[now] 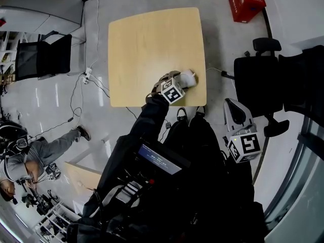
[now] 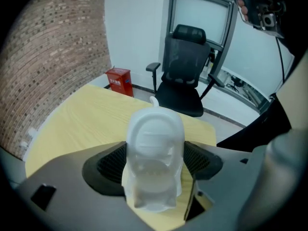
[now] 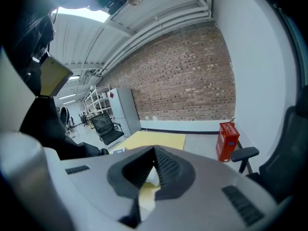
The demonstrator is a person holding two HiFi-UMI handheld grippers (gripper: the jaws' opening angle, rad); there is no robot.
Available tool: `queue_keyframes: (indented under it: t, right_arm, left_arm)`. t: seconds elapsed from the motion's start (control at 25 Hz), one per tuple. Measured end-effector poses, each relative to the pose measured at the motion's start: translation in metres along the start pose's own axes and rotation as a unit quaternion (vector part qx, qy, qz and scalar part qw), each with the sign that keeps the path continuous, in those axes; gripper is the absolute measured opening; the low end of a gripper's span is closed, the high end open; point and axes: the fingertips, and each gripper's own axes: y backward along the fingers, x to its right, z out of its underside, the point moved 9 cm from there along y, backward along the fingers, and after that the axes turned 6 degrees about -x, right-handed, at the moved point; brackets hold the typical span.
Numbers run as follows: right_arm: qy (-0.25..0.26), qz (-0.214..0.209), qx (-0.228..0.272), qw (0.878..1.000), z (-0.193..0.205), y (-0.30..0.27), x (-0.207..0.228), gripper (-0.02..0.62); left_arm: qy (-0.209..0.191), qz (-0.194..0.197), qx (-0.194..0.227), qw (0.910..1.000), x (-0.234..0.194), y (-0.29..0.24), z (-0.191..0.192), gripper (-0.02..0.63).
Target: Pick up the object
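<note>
A small white figurine-shaped object [image 1: 189, 77] stands upright near the right front corner of the pale wooden table [image 1: 147, 44]. My left gripper [image 1: 180, 81] reaches over the front edge to it. In the left gripper view the object [image 2: 155, 138] fills the gap between the two ribbed pads [image 2: 111, 165]. The jaws stand wide on either side of it and do not visibly squeeze it. My right gripper [image 1: 232, 105] hangs off the table to the right, over the floor. In the right gripper view, my right gripper [image 3: 154, 153] has its tips together and holds nothing.
A black office chair [image 1: 263, 77] stands right of the table, and a red box [image 1: 246, 0] lies on the floor beyond it. Another black chair [image 1: 43, 57] and loose cables [image 1: 86, 77] are at the left. A person [image 1: 30, 156] crouches at the lower left.
</note>
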Motion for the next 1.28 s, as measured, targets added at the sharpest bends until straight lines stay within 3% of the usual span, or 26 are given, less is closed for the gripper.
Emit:
queue_keyframes:
  t: [0.2, 0.32, 0.44, 0.64, 1.04, 1.28]
  right_arm:
    - [0.008, -0.01, 0.008, 1.0, -0.002, 0.001, -0.005, 0.005]
    - [0.014, -0.017, 0.018, 1.0, -0.006, 0.003, -0.009, 0.005]
    - [0.022, -0.024, 0.034, 0.999, -0.015, 0.005, -0.014, 0.005]
    - [0.039, -0.041, 0.069, 0.996, -0.036, 0.003, -0.026, 0.005]
    - [0.076, -0.095, 0.132, 0.984, -0.083, -0.009, -0.061, 0.005]
    - [0.091, -0.091, 0.182, 0.975, -0.112, -0.003, -0.069, 0.005]
  left_arm:
    - [0.073, -0.022, 0.076, 0.9942, -0.003, 0.029, -0.001, 0.368]
    - [0.121, -0.048, 0.14, 0.9816, -0.006, 0.06, -0.005, 0.369]
    - [0.174, -0.08, 0.22, 0.9565, -0.01, 0.104, -0.011, 0.368]
    - [0.235, -0.133, 0.345, 0.8988, -0.012, 0.184, -0.019, 0.368]
    - [0.253, -0.246, 0.437, 0.8271, -0.005, 0.317, -0.016, 0.368]
    - [0.259, -0.301, 0.479, 0.7835, 0.011, 0.376, -0.016, 0.368]
